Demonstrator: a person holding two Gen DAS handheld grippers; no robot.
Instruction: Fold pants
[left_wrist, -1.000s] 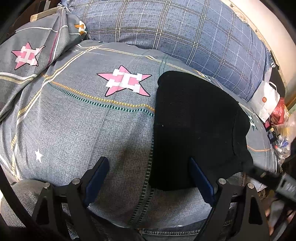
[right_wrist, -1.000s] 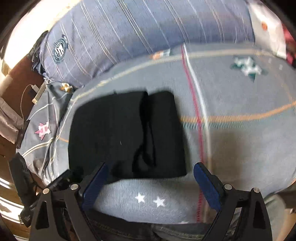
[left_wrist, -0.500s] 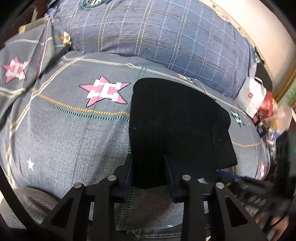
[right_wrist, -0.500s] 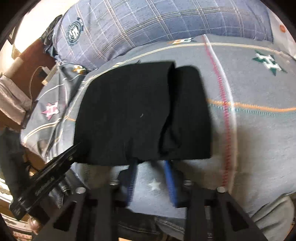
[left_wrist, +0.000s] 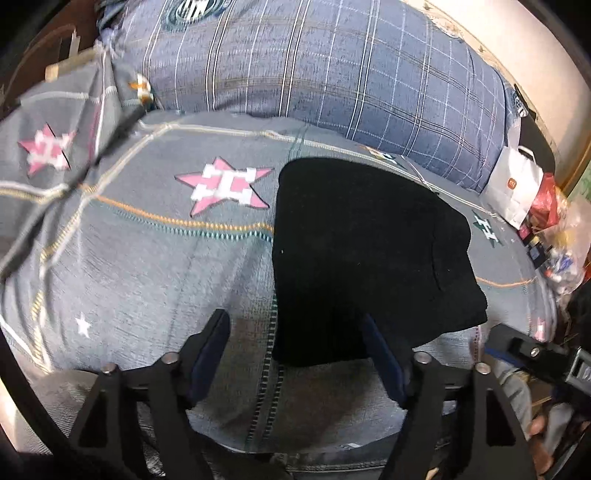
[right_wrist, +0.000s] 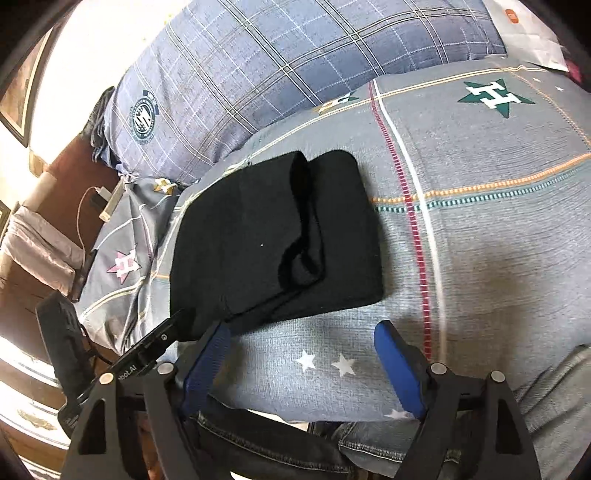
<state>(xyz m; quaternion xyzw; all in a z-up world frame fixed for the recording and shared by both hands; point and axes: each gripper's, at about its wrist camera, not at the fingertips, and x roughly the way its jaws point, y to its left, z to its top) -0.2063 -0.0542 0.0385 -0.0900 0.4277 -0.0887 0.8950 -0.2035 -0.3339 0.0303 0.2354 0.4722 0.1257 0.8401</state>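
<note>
A: Where are the pants (left_wrist: 362, 254) now?

B: Folded into a black block, lying flat on the grey star-patterned bedspread (left_wrist: 147, 266). From the left gripper (left_wrist: 295, 354) the near corner of the block sits between the two jaws, closer to the right-hand one, whose pad overlaps the near hem. The rest runs ahead of the jaws and off to their right.

A: Is that gripper pinching the cloth?

B: No. Its jaws are opening, spread wide, and neither pad presses on the fabric. The left-hand pad stands over bare bedspread, apart from the pants.

A: And the right gripper (right_wrist: 303, 354)?

B: Also opening, with only bedspread and two small white stars between the jaws. In that view the pants (right_wrist: 266, 236) lie just ahead of the jaws and to their left; the near hem ends close to the tip of the left-hand jaw. Whether it touches there I cannot tell.

A: Which way does the block run?

B: It is somewhat longer than wide. In the right wrist view the long axis runs away from the jaws towards the blue plaid pillow (right_wrist: 295, 66), leaning a little to the right. A folded layer lies on top, its rolled edge running along that axis, with a lower layer showing on the side away from the left gripper.

A: Anything else near?

B: A white paper bag (left_wrist: 513, 184) beyond the pants, at the right edge of the bed.
</note>
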